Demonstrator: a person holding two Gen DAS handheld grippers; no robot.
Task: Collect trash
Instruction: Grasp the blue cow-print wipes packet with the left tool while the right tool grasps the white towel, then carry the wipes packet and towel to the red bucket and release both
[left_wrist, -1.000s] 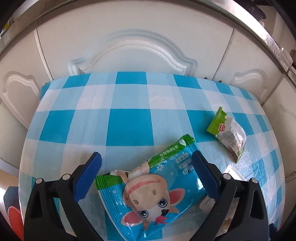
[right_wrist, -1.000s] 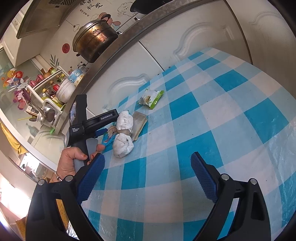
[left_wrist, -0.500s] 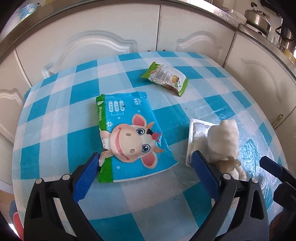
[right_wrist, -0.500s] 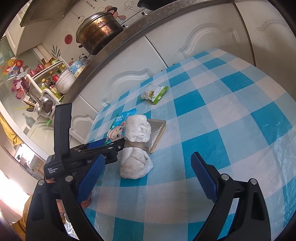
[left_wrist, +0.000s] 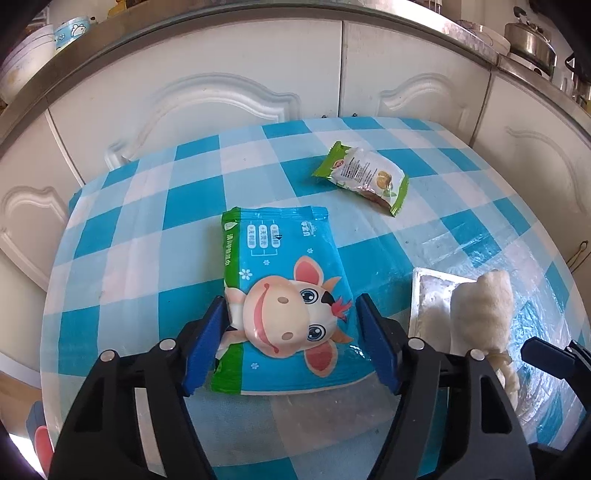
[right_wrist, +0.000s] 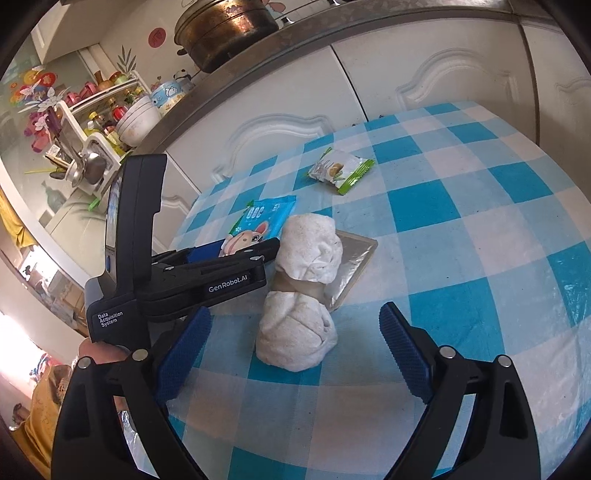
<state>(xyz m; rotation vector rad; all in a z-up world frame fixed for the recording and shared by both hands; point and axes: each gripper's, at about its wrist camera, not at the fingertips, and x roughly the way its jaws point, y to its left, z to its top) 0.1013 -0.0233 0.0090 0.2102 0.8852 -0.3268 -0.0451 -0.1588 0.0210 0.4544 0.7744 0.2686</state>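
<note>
A blue wet-wipe pack with a cartoon cow (left_wrist: 286, 291) lies flat on the blue checked tablecloth (left_wrist: 147, 266). My left gripper (left_wrist: 291, 343) is open, its blue pads on either side of the pack's near end. A green snack wrapper (left_wrist: 364, 177) lies farther back. A white bundled rag tied with tape (right_wrist: 304, 291) rests partly on a flat silver pouch (right_wrist: 351, 262). My right gripper (right_wrist: 295, 354) is open, just in front of the rag. The pack (right_wrist: 264, 221), the wrapper (right_wrist: 340, 168) and the left gripper's body (right_wrist: 177, 273) also show in the right wrist view.
White cabinet doors (left_wrist: 221, 85) rise close behind the table. A steel counter above holds a large metal pot (right_wrist: 225, 26), bowls (right_wrist: 138, 120) and a dish rack. The table edge curves round on the left and far side.
My left gripper has dropped and moved forward over the wipe pack, its jaws narrowing around it. My right gripper has moved closer to the white rag.
</note>
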